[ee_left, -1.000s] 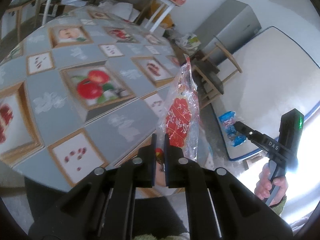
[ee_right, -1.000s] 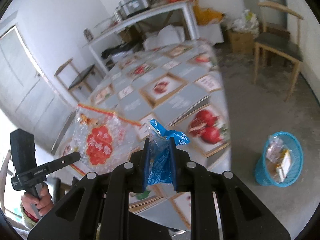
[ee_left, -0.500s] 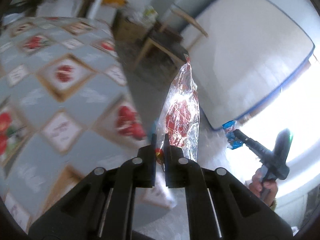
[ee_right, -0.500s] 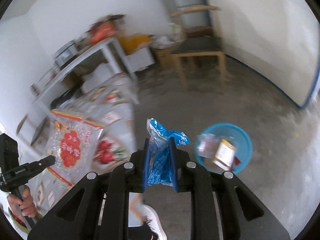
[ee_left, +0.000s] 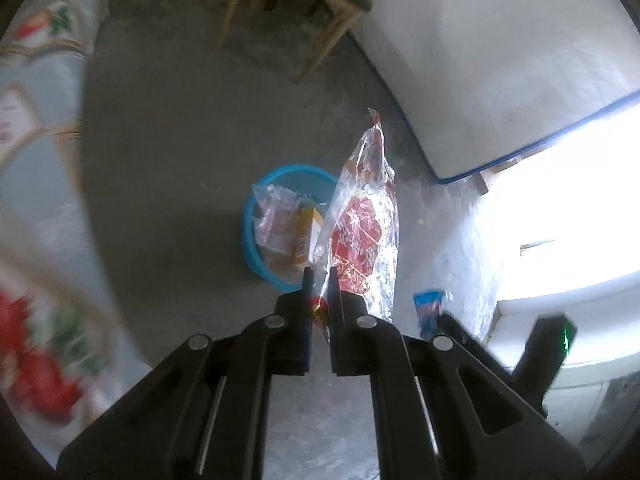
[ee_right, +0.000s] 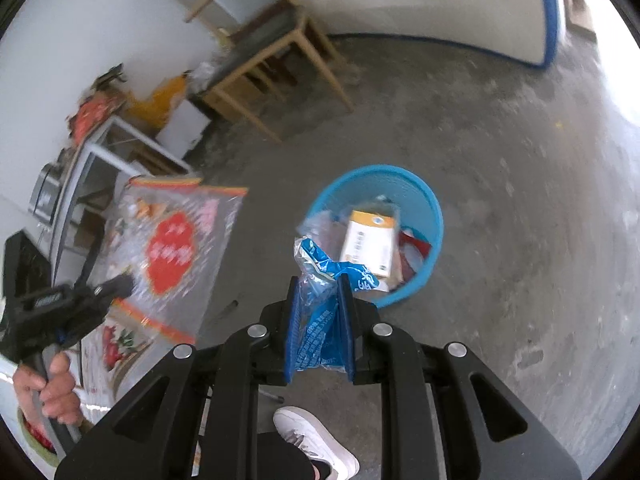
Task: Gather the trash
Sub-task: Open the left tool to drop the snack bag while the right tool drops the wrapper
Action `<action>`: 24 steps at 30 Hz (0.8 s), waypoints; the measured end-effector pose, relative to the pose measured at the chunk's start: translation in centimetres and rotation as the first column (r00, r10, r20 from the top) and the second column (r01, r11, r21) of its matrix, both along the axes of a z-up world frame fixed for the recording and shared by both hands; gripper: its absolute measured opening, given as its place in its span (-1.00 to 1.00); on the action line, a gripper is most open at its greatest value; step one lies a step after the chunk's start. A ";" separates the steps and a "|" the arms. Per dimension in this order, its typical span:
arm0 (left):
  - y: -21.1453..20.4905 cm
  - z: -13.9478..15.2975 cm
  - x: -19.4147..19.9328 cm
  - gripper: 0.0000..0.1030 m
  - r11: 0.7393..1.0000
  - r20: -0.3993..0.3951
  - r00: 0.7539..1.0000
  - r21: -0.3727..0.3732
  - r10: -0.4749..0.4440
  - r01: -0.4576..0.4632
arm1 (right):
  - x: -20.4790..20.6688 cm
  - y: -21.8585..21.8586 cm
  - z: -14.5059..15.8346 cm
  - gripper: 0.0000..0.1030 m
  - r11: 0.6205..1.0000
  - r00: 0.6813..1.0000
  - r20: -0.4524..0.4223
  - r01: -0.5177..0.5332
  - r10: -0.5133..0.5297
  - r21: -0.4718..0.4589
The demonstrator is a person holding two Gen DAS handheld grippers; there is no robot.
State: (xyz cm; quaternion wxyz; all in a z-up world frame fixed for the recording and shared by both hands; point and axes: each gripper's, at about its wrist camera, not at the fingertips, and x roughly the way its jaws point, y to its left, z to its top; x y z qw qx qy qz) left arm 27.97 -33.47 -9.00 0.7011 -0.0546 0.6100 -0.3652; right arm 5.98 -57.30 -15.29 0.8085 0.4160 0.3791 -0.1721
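My left gripper [ee_left: 319, 276] is shut on the lower edge of a clear snack bag with a red label [ee_left: 360, 232], which stands up in front of the blue trash basket [ee_left: 256, 248] on the floor. The same snack bag [ee_right: 170, 248] hangs at the left of the right wrist view, held by the left gripper [ee_right: 124, 282]. My right gripper [ee_right: 320, 284] is shut on a crumpled blue wrapper [ee_right: 320, 320], just this side of the blue trash basket [ee_right: 434, 236]. The basket holds a yellow-and-white box [ee_right: 368, 240] and several wrappers. The blue wrapper [ee_left: 428, 306] also shows at the lower right of the left wrist view.
A wooden chair [ee_right: 272, 60] stands on the grey concrete floor beyond the basket. The table with the fruit-print cloth [ee_left: 36, 200] runs along the left. A white panel with a blue edge [ee_left: 500, 80] leans at the right. A person's white shoe [ee_right: 316, 440] is below my right gripper.
Both grippers swung away from the table and down toward the floor, each still holding its bag. The blue basket has come from the far right to just ahead of both grippers.
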 end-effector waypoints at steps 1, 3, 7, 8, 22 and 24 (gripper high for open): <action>-0.9 -0.8 0.3 -0.90 1.000 -0.016 1.000 -0.003 -0.008 0.008 | -0.1 -0.4 -0.5 -0.65 1.000 1.000 -0.007 0.007 -0.007 0.004; -3.0 -2.8 0.9 -0.76 1.000 -0.050 0.999 0.009 -0.019 0.019 | -0.1 -0.9 -1.1 -0.65 1.000 1.000 -0.018 0.015 -0.015 0.008; -4.8 -7.1 1.8 -0.10 0.997 -0.110 0.994 0.078 0.014 -0.005 | 0.2 -2.3 -3.0 -0.65 0.999 0.999 -0.038 0.034 -0.033 0.016; -4.8 -7.6 2.2 -0.10 0.997 -0.121 0.992 0.079 0.029 -0.019 | 0.5 -2.7 -3.6 -0.65 0.999 0.998 -0.043 0.036 -0.035 0.020; 3.6 2.3 1.8 0.09 0.999 0.026 0.999 -0.031 0.029 -0.028 | 8.2 -6.2 -10.1 -0.55 0.995 0.995 -0.080 0.070 -0.064 0.070; 6.0 4.5 0.6 0.24 0.999 0.074 0.997 -0.037 0.013 -0.010 | 9.5 -7.1 -11.6 -0.22 0.994 0.989 -0.115 0.098 -0.091 0.055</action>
